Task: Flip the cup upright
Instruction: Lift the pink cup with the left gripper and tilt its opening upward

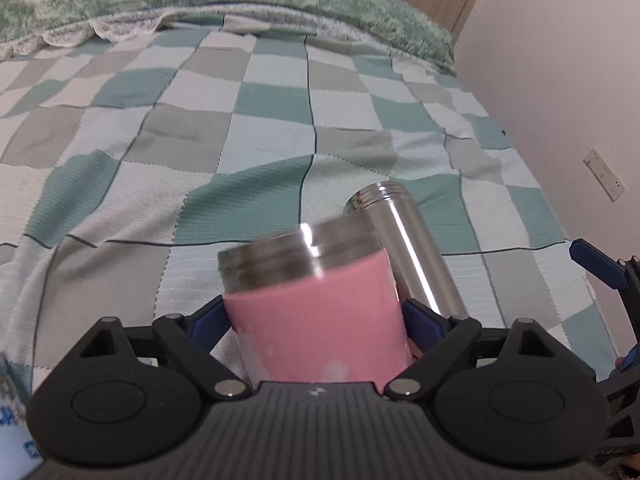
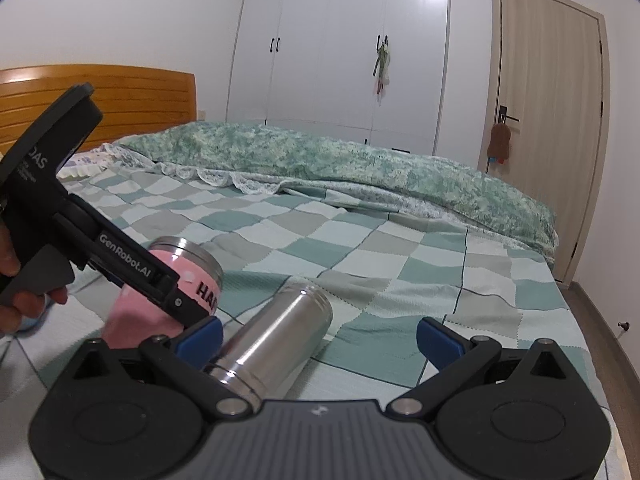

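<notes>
Left wrist view: left gripper (image 1: pixel 318 320) clamped on pink cup (image 1: pixel 320 332), blue pads pressing both sides, steel rim tilted toward 11 o'clock, cup off upright. Steel flask (image 1: pixel 404 240) lying on checked bedspread (image 1: pixel 200 140) at 1 o'clock from cup, just beside it.

Right wrist view: right gripper (image 2: pixel 320 338) fingers wide apart, holding nothing. Flask (image 2: pixel 276 340) lies between them, nearer left pad, mouth toward 1 o'clock. Cup (image 2: pixel 188 280) at 10 o'clock in left gripper (image 2: pixel 176 300), leaning over bedspread (image 2: pixel 400 264).

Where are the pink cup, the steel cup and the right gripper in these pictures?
pink cup (image 1: pixel 316 328): left wrist view, on its pink sleeve.
steel cup (image 2: pixel 276 336): right wrist view, on its shiny side.
right gripper (image 2: pixel 320 338): right wrist view, midway between its blue fingertips.
</notes>
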### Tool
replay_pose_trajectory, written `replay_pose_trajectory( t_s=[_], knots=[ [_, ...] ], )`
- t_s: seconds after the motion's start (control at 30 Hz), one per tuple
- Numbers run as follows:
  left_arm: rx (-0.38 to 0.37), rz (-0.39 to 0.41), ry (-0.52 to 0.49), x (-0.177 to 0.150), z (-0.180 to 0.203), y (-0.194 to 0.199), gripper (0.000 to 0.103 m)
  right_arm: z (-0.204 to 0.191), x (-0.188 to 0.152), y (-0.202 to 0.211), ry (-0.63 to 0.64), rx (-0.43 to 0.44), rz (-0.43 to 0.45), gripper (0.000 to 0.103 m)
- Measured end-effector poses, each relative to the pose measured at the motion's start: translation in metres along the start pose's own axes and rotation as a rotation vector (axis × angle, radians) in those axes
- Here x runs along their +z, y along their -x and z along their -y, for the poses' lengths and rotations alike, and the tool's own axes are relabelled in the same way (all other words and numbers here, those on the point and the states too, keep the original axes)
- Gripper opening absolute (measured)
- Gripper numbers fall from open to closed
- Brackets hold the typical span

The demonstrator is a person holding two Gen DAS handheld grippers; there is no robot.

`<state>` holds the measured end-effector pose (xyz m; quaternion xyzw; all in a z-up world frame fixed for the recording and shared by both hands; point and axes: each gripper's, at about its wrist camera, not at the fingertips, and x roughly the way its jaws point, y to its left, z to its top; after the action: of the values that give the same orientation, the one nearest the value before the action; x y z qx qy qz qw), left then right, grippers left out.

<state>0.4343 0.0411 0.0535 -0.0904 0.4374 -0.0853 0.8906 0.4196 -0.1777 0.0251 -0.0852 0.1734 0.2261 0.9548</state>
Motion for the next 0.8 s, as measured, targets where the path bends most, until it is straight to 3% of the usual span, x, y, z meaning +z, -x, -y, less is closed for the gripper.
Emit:
replay_pose_trajectory(
  t_s=[0.43,0.8],
  knots=[
    [0.003,0.142,-0.054,-0.042,0.024,0.082,0.087,-0.029,0.005,0.077,-0.018,0.01,0.057,0.103],
    [0.062,0.237,-0.135,-0.1,0.038,0.139,0.087,-0.062,-0.012,0.135,-0.063,0.011,0.072,0.103]
  ],
)
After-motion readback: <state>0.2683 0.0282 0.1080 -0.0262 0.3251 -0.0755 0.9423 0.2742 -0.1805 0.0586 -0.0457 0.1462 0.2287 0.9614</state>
